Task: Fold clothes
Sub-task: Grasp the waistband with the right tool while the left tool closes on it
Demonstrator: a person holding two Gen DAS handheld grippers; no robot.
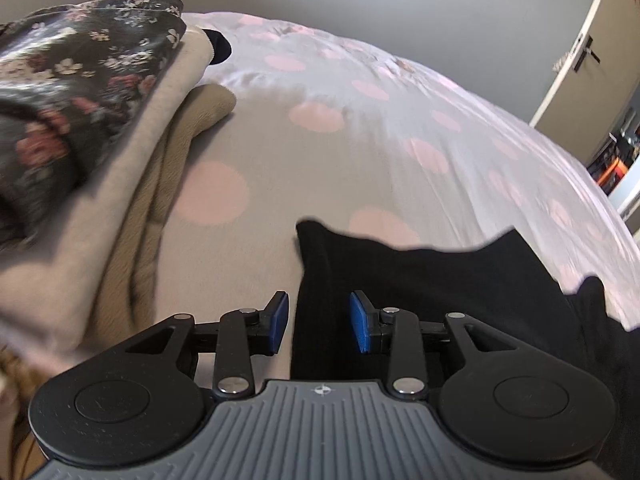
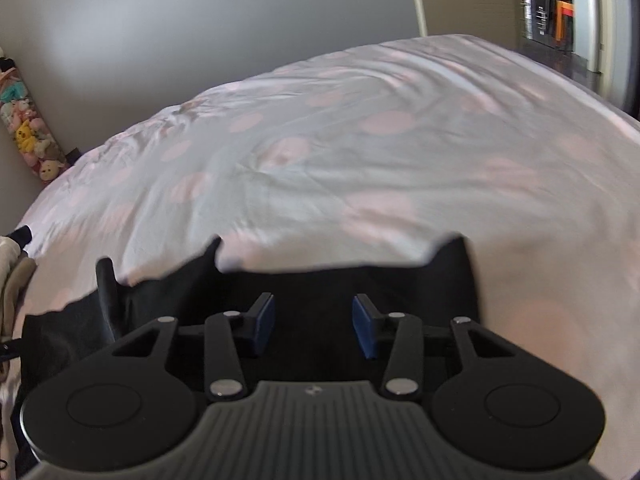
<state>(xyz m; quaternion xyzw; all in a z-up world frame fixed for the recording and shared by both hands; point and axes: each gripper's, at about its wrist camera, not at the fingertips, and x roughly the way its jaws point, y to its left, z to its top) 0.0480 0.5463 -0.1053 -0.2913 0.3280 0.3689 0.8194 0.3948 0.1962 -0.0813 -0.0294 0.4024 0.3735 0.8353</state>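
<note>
A black garment [image 1: 460, 292] lies on the bed at the near edge; it also shows in the right wrist view [image 2: 320, 288]. My left gripper [image 1: 319, 322] is open, its blue pads either side of the garment's left edge, close above it. My right gripper [image 2: 313, 326] is open over the middle of the black garment, between two raised corners of the cloth. Neither gripper holds anything.
A stack of folded clothes [image 1: 80, 140], floral on top of beige ones, sits at the left on the bed. The bedspread [image 2: 360, 152] is pale grey with pink dots. Plush toys [image 2: 32, 140] stand by the wall at left. A door [image 1: 580, 60] is at right.
</note>
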